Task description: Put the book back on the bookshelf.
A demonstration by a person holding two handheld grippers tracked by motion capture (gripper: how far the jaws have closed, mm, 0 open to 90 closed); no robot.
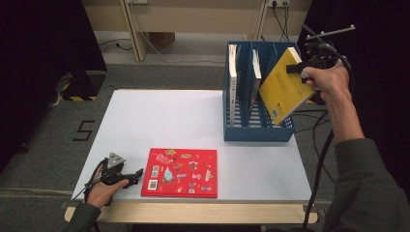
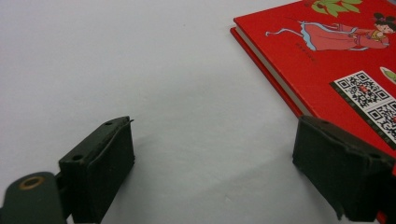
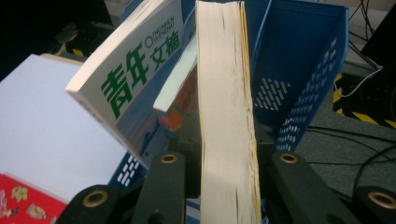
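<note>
My right gripper (image 1: 300, 69) is clamped on the yellow book (image 1: 285, 87); in the right gripper view its jaws press the sides of the book's page block (image 3: 226, 116), which stands on edge between them. I have the book raised and tilted over the right-hand compartment of the blue file rack (image 1: 256, 128), its lower corner low against the rack's right front and its top leaning out past the right wall. The rack stands at the far right corner of the worktop (image 1: 159, 116). Two more books are already in it: a white-spined one (image 1: 233, 82) upright in the left compartment, and a thinner one (image 1: 255, 77) leaning in the middle compartment. From the right gripper's camera the white one shows green characters on its cover (image 3: 135, 70).

My left gripper (image 1: 138, 175) rests low near the near left corner of the worktop, held in my left hand (image 1: 104, 188). Its jaws stand wide apart with bare tabletop between them; nothing is gripped. Just beside its right jaw lies the red book (image 1: 180, 172), flat along the near edge, roughly mid-width, cover up, with small coloured pictures and QR codes (image 2: 369, 98) printed on it.
</note>
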